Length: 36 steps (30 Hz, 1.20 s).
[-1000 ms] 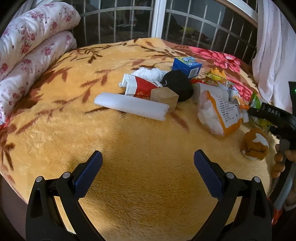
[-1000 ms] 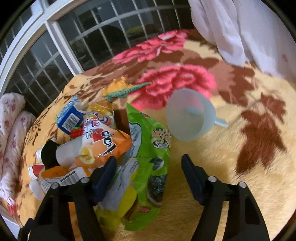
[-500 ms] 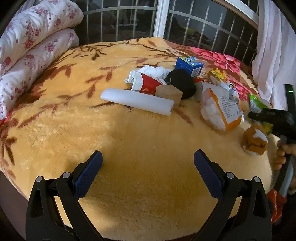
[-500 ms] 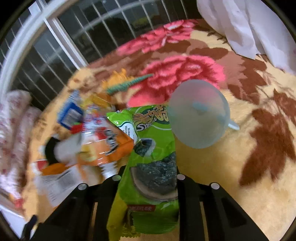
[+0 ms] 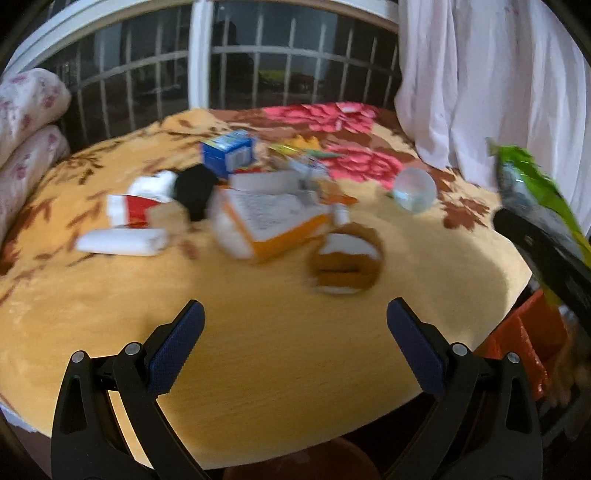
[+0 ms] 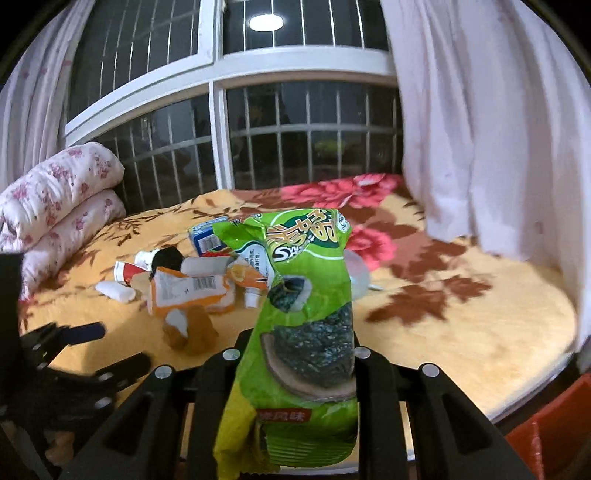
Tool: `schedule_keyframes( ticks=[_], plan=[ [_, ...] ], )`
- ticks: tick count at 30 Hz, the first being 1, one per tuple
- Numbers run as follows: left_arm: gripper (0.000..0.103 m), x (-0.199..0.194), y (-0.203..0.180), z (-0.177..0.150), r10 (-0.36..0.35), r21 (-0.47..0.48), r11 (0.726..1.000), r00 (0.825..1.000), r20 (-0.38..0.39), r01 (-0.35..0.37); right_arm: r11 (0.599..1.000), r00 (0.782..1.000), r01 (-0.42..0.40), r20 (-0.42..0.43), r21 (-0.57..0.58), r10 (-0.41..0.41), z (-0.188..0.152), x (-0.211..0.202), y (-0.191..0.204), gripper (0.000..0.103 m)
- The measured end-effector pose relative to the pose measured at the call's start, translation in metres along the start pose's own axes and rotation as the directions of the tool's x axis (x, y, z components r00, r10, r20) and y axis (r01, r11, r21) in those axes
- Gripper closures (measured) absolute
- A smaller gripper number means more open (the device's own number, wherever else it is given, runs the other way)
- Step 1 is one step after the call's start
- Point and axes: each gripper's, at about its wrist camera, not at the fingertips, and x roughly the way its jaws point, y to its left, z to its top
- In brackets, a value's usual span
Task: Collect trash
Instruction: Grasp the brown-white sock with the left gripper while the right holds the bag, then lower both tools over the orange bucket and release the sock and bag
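right gripper (image 6: 295, 354) fingers pinch the green snack bag (image 6: 306, 314) upright, likely for binning; left gripper (image 5: 295, 343) fingers spread over the bed (image 5: 258, 332).

Green seaweed snack bag (image 6: 306, 314) upright, crumpled, clamped at its lower half, above the blanket

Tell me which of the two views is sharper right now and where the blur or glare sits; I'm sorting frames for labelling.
Left wrist view: motion-smeared, the orange packet and blue box streaked, only the left gripper crisp. Right wrist view: sharper, the green snack bag readable in the right gripper; the curtain is slightly smeared, and a lamp reflection glares in the window.
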Motion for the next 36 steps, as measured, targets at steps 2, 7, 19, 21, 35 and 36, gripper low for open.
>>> schedule_keyframes(
  ticks=[2, 7, 19, 21, 35, 36],
  plan=[
    [0.007, 0.011, -0.009, 0.005, 0.003, -0.041, 0.999, 1.0, -0.011, -0.003, 1.0, 1.0, 0.008, 0.014, 0.003, -0.008, -0.005, -0.01, -0.006, 0.08],
    [0.007, 0.028, -0.024, 0.017, 0.044, -0.159, 0.986, 0.999, -0.023, -0.047, 0.999, 1.0, 0.007, 0.022, 0.043, -0.008, -0.014, -0.023, -0.029, 0.079],
    [0.03, 0.064, -0.048, 0.023, 0.318, -0.21, 0.927, 0.948, -0.007, -0.312, 0.993, 1.0, -0.013, -0.005, 0.122, 0.014, -0.033, -0.02, -0.063, 0.079],
    [0.057, 0.071, -0.045, 0.021, 0.316, -0.189, 0.93, 0.948, -0.026, -0.315, 0.991, 1.0, -0.016, -0.011, 0.13, 0.017, -0.036, -0.019, -0.064, 0.079],
    [0.071, -0.01, -0.024, -0.006, 0.061, -0.038, 0.997, 0.998, 0.025, -0.06, 0.989, 0.99, -0.134, -0.028, 0.062, 0.136, -0.043, -0.032, -0.03, 0.079],
    [0.071, -0.024, -0.022, -0.014, 0.047, -0.016, 0.999, 0.998, 0.029, -0.047, 0.986, 0.987, -0.158, -0.033, 0.055, 0.16, -0.044, -0.034, -0.026, 0.079]
  ],
)
